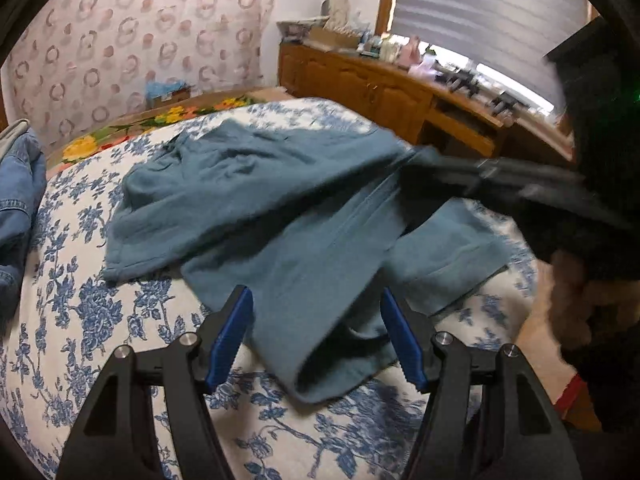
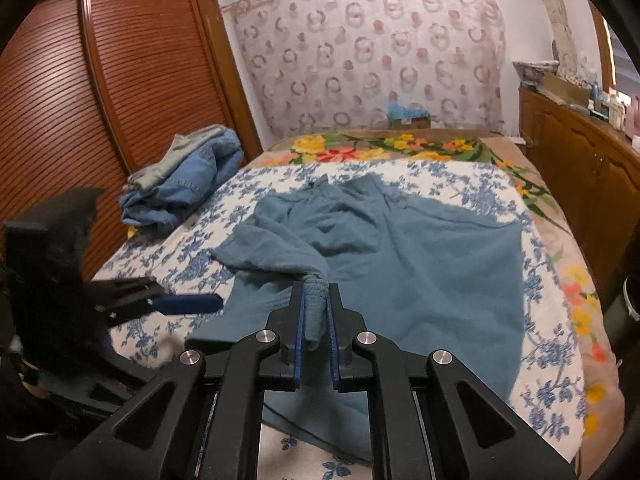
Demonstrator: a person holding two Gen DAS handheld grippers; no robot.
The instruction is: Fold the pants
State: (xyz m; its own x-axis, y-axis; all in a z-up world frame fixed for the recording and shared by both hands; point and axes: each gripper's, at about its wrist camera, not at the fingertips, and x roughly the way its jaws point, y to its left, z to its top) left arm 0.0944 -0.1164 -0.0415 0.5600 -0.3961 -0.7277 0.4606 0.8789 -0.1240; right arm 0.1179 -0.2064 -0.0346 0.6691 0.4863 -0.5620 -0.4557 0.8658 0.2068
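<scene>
Left gripper point(image 1: 316, 334): jaws wide apart, holding nothing, hovering over near edge of teal pants point(image 1: 280, 208). Pants lie spread on blue-floral bedspread point(image 1: 80, 320). Right gripper point(image 2: 316, 320): jaws clamped on bunched pants fabric.

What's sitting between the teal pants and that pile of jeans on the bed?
Nothing but bare blue-flowered bedspread; the right wrist view shows it running clear from the teal pants to the folded jeans, which lie apart.
</scene>
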